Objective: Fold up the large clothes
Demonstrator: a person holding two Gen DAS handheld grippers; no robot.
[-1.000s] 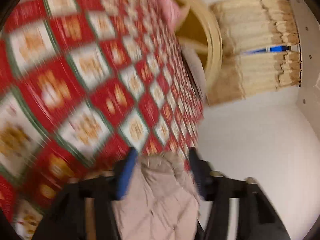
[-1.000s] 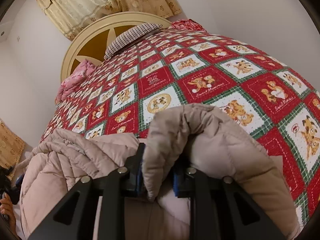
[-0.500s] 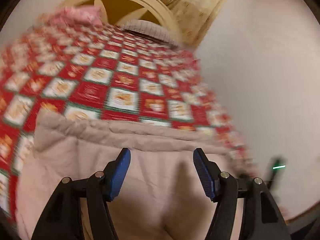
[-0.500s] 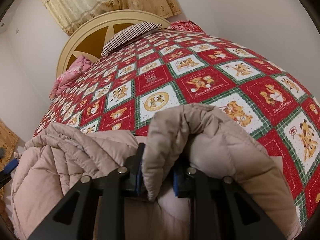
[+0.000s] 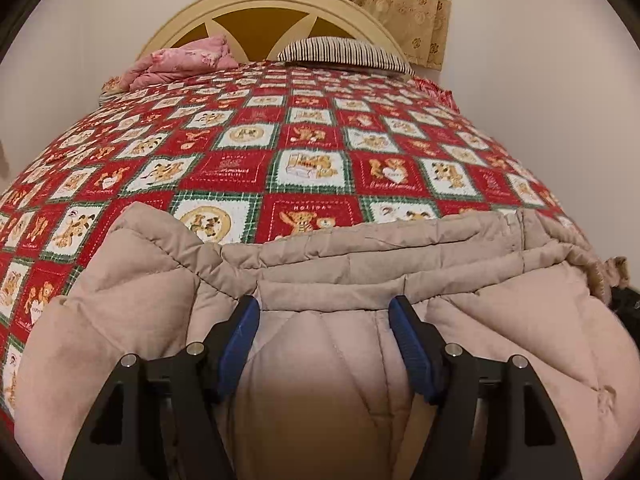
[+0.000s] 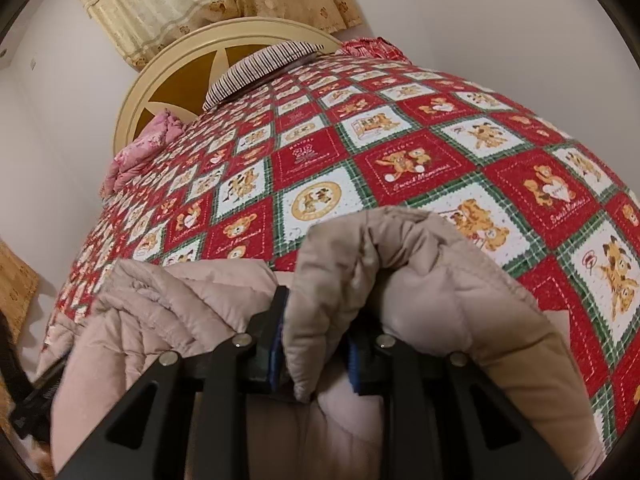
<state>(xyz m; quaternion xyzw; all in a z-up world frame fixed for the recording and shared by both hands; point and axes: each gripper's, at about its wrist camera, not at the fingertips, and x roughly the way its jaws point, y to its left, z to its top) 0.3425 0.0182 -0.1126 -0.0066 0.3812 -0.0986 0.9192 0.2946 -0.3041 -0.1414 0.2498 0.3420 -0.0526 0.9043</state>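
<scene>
The right gripper [image 6: 314, 354] pinched a thick coat [image 6: 420, 288] fold at lower centre; the left gripper [image 5: 324, 324] stood spread, empty. That slippery bulk could slide free.

1. We see both views evenly lit by soft, warm indoor light, without glare.
2. Both are sharp, with no motion blur.
3. Fisheye distortion bulges the bed [image 5: 312, 168] into a dome; dark vignette fills the corners.
4. In the left view, the padded coat [image 5: 320, 420] nearest the lens turns shadowed and soft.
</scene>
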